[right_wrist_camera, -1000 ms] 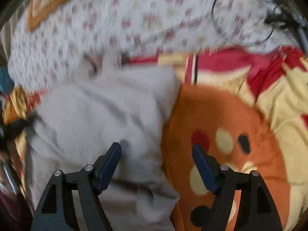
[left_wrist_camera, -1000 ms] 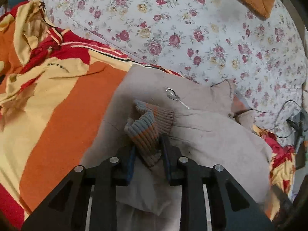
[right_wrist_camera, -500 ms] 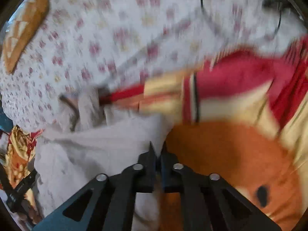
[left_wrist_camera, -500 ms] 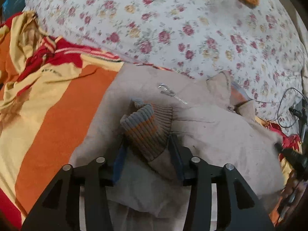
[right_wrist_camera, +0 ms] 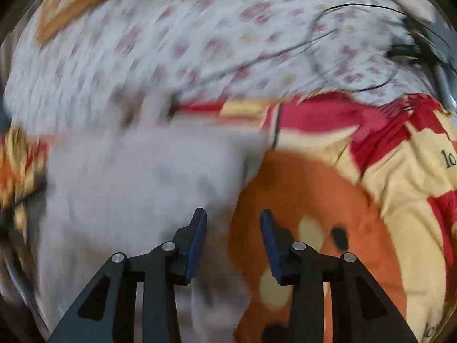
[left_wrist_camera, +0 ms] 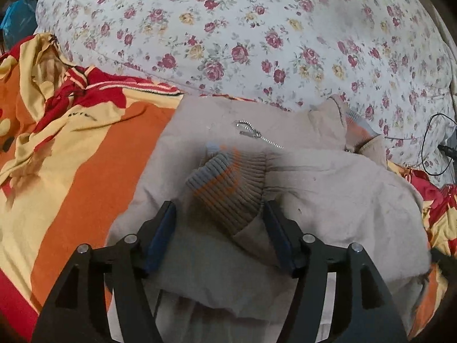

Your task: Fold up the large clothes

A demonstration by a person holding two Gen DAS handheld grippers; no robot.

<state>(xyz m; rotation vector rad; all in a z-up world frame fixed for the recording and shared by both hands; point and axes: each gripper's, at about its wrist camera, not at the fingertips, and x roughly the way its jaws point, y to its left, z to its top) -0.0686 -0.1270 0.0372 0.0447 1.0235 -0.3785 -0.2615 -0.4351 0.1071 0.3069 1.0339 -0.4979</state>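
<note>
Both tongs are opening: left tongs [left_wrist_camera: 218, 217] are releasing the striped knit cuff [left_wrist_camera: 228, 184] onto the beige jacket [left_wrist_camera: 328, 188] lying on the bed [right_wrist_camera: 300, 200], right tongs [right_wrist_camera: 232, 225] are parting empty, so this sleeve fold is looking finished.

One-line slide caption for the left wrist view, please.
Left gripper, jaws just opened, straddles the striped ribbed cuff of a beige zip jacket.

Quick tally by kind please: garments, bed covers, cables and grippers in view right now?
Garments: 1, the beige jacket
Bed covers: 2, the floral quilt and the orange cartoon sheet
Cables: 1, a black cable
Hand-held grippers: 2, left hand-held gripper, right hand-held gripper
Total: 6
</note>
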